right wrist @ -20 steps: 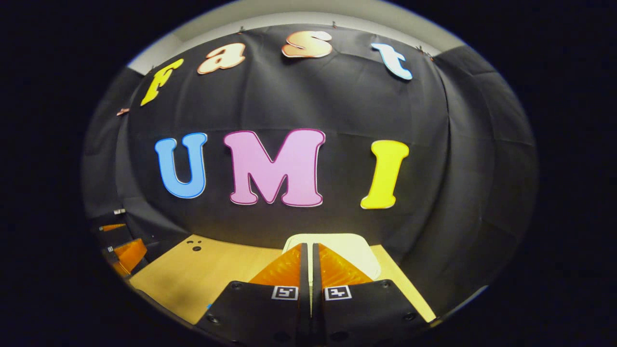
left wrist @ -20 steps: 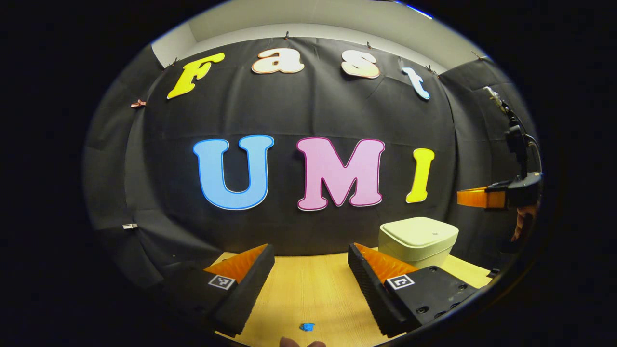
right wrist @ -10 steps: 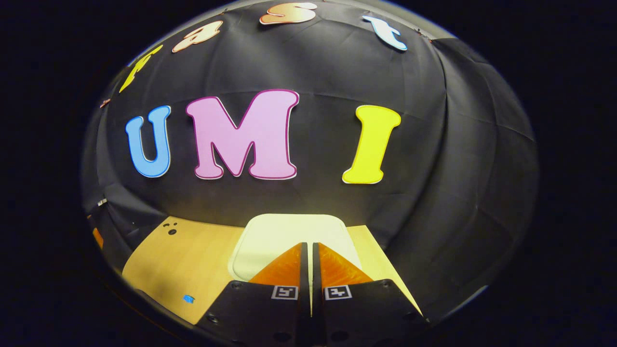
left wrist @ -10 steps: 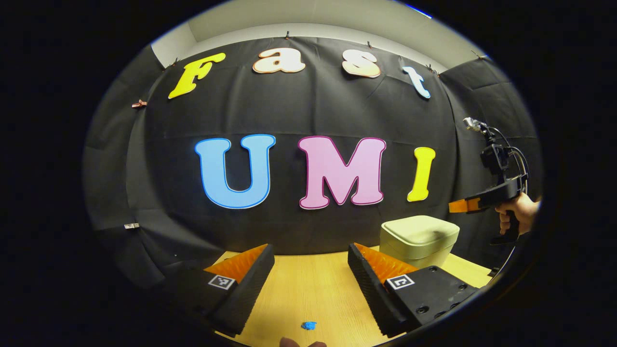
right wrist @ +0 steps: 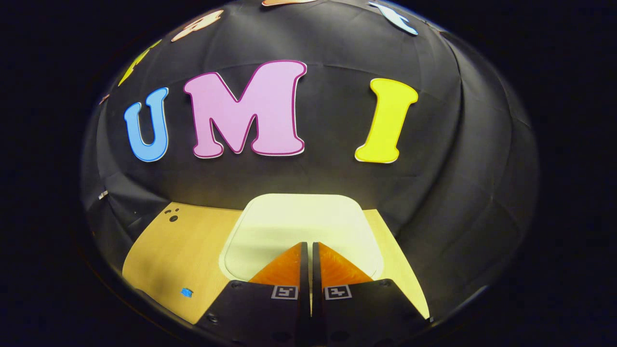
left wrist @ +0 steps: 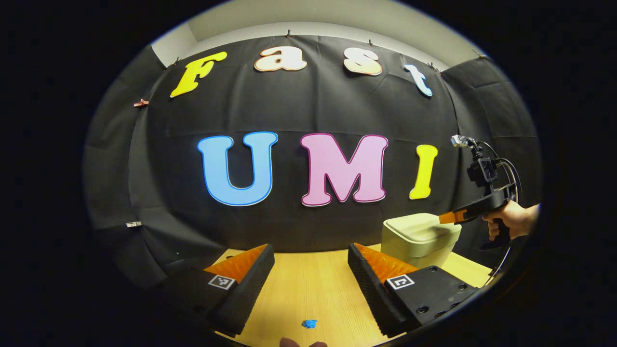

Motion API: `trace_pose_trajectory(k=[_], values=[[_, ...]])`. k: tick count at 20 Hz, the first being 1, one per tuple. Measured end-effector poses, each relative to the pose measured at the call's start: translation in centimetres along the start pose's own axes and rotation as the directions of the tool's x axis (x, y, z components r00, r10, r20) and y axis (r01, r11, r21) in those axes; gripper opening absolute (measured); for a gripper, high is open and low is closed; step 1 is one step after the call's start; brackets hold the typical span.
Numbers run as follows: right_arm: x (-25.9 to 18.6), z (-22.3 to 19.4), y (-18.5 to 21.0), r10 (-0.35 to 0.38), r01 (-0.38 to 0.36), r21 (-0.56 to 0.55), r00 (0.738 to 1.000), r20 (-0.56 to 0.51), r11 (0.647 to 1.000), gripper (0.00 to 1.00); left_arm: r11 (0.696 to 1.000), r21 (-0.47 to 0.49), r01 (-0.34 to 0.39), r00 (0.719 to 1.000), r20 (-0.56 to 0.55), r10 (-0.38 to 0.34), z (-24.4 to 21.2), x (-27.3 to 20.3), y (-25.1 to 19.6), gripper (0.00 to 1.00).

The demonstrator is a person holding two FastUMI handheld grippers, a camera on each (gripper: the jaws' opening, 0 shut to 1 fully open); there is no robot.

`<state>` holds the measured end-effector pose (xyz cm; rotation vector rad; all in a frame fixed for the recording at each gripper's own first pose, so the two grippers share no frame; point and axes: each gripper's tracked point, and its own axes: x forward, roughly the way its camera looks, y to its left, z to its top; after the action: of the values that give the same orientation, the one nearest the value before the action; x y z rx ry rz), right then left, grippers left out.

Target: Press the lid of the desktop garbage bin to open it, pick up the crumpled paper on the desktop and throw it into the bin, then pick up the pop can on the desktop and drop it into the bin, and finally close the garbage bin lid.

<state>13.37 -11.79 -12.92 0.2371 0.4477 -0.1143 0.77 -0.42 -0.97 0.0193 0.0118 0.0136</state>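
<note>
A cream garbage bin [left wrist: 418,237] with its lid down stands at the back right of the wooden table [left wrist: 308,289]. In the right gripper view the bin's lid [right wrist: 299,226] lies right under my right gripper [right wrist: 308,246], which is shut with nothing between its fingers, tips just over the lid's near part. The left gripper view shows that right gripper [left wrist: 446,218], held by a hand [left wrist: 511,222], tilted down at the lid's right edge. My left gripper [left wrist: 311,253] hangs open over the table's near side, nothing between its fingers.
A small blue mark [left wrist: 309,324] sits on the table near the front edge, also the blue mark [right wrist: 186,292] at left in the right gripper view. Dark holes [right wrist: 171,216] dot the table's far left corner. Black cloth wall stands close behind the bin.
My right gripper has come down and forward onto the bin, whose lid grew larger in its view. The left gripper has barely moved.
</note>
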Motion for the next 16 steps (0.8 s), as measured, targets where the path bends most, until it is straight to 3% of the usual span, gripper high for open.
trace_pose_trajectory(k=[7, 8, 9, 16], values=[[1.1, -0.8, -0.1, 0.004, -0.003, 0.016, 0.999, -0.033, 1.000, 0.05, 1.000, 0.000, -0.007, 1.000, -0.019, 0.007, -0.5, 0.3, 0.1, 0.98], [1.0, -1.1, -0.1, 0.003, -0.002, 0.025, 0.999, -0.042, 1.000, 0.01, 1.000, -0.004, -0.006, 1.000, -0.021, 0.006, -0.7, 0.3, -0.1, 0.98], [1.0, -1.1, -0.1, 0.001, 0.001, 0.037, 0.999, -0.047, 0.999, 0.05, 1.000, -0.007, -0.007, 1.000, -0.024, 0.007, -0.7, 0.3, -0.1, 0.98], [0.9, -1.0, 0.1, 0.007, -0.006, 0.037, 0.999, -0.043, 0.999, 0.05, 1.000, -0.006, 0.001, 1.000, -0.017, -0.001, -0.7, 0.3, -0.5, 0.98]])
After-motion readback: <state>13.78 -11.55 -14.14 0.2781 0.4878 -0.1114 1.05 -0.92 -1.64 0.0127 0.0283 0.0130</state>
